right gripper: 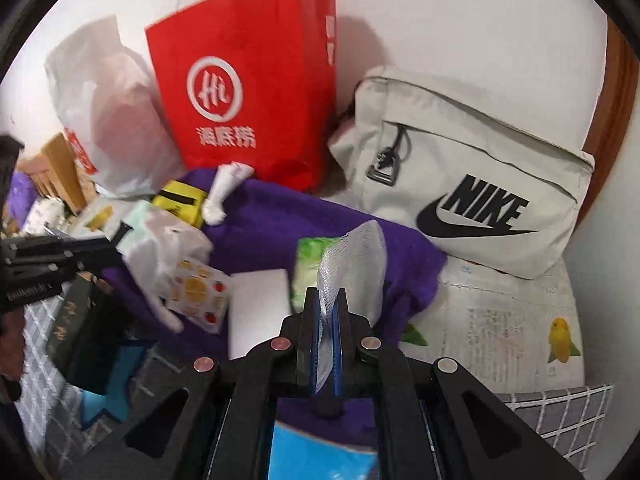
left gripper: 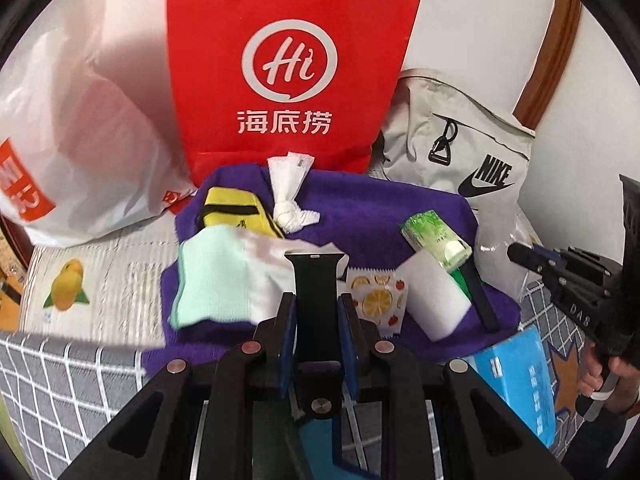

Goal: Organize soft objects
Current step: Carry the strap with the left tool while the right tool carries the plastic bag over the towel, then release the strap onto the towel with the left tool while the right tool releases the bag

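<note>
Mid-carry: the left gripper [left gripper: 316, 312] is clamped on a black strap [left gripper: 317, 280], the right gripper [right gripper: 326, 316] pinches foam mesh [right gripper: 352, 260] above the purple cloth [right gripper: 280, 216], and each likely needs a bag next.

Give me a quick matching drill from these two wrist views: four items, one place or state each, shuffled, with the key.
Items:
1. black strap
2. clear mesh bag
3. knotted white cloth
4. Nike bag

Places/states:
A. stands right of the red bag, by the wall
B. clamped in the left gripper
C. lies on the purple cloth
D. pinched in the right gripper

Pairs: 1-B, 2-D, 3-C, 4-A
</note>
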